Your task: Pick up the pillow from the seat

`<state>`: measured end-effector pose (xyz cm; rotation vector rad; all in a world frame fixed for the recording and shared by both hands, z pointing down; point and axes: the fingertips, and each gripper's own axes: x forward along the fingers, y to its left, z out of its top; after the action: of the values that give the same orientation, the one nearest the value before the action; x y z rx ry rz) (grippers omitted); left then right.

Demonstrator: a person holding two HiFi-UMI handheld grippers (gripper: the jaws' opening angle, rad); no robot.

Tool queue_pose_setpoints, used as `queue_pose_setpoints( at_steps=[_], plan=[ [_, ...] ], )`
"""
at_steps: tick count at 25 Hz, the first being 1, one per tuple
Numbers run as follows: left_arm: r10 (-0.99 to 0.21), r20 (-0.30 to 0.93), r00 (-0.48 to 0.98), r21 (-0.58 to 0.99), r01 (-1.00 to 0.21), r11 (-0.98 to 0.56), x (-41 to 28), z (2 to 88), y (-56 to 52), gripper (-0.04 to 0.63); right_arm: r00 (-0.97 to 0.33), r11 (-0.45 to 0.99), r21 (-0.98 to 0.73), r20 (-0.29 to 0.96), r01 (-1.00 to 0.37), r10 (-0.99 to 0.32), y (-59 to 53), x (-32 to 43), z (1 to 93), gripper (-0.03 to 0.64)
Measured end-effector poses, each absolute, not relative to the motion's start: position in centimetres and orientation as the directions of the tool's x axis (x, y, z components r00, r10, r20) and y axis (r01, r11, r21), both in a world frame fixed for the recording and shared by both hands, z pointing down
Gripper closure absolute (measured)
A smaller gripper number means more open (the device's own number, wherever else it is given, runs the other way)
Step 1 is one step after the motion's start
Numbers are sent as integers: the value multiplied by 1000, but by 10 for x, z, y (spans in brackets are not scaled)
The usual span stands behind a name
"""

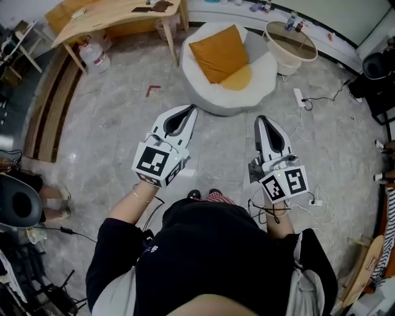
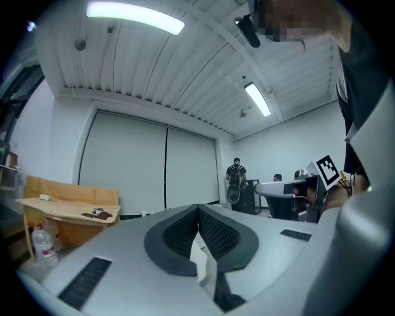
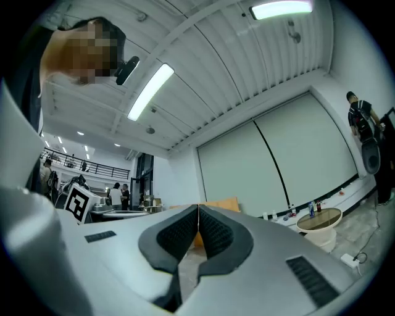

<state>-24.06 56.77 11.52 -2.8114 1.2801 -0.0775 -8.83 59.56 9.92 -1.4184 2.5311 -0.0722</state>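
An orange square pillow (image 1: 218,52) leans on the round white seat (image 1: 262,81), with a smaller yellow cushion (image 1: 238,78) in front of it. Both grippers hang well short of the seat, over bare floor. My left gripper (image 1: 192,108) points up toward the seat's near left edge, its jaws shut with nothing between them (image 2: 198,207). My right gripper (image 1: 260,118) is level with it on the right, jaws also shut and empty (image 3: 198,208). A strip of the orange pillow (image 3: 196,239) shows just behind the right jaws.
A wooden table (image 1: 114,17) stands at the far left with a water bottle (image 1: 94,55) under it. A round side table (image 1: 290,43) is right of the seat. Cables and a power strip (image 1: 299,97) lie on the floor at the right. People stand in the distance (image 2: 235,174).
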Motion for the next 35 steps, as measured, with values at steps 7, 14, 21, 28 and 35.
queue_pose_setpoints(
  at_steps=[7, 14, 21, 28, 35],
  plan=[
    [-724, 12, 689, -54, -723, -689, -246, 114, 570, 586, -470, 495, -154, -172, -855, -866, 601, -94, 100, 595],
    [-701, 9, 713, -44, -700, -713, -257, 121, 563, 586, -437, 461, -138, -171, -877, -883, 600, -106, 100, 595],
    [-658, 18, 753, -57, -656, -752, -273, 130, 559, 586, -413, 430, -136, -135, -893, -901, 600, -132, 108, 595],
    [-617, 17, 787, -50, -616, -786, -266, 135, 550, 586, -365, 378, -133, -111, -916, -924, 599, -126, 114, 595],
    [-608, 22, 794, -58, -606, -793, -245, 139, 537, 586, -353, 365, -124, -105, -923, -930, 589, -101, 119, 595]
  ],
)
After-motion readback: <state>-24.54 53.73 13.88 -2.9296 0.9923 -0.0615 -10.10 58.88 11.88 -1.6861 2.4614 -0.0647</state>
